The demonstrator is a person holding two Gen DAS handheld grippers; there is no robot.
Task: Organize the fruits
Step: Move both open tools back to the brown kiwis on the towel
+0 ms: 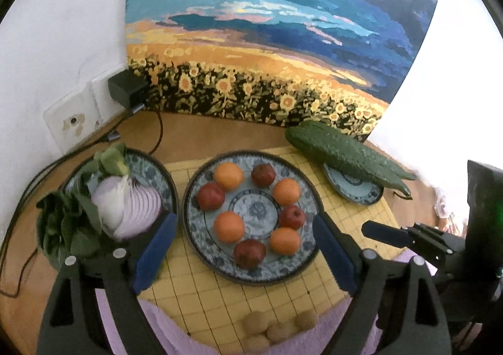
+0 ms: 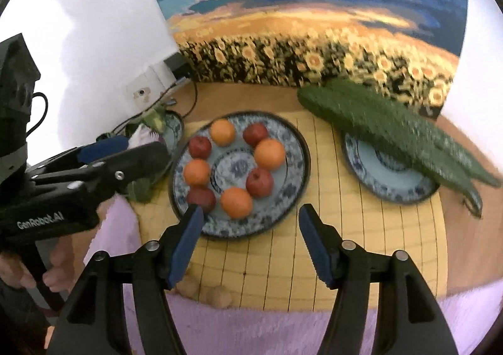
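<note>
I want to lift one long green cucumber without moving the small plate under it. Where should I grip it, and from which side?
Probably take the top long green cucumber at its thick middle, from above, jaws across its width. It lies slanted over the small blue-patterned plate, both ends overhanging, so a middle grip should keep it balanced. The right hand-held gripper is nearer and open.

Bright, even daylight with blown-out white glare at right. Strong fisheye bending and dark corners. Motion blur over the cucumbers and painting in the right wrist view.
</note>
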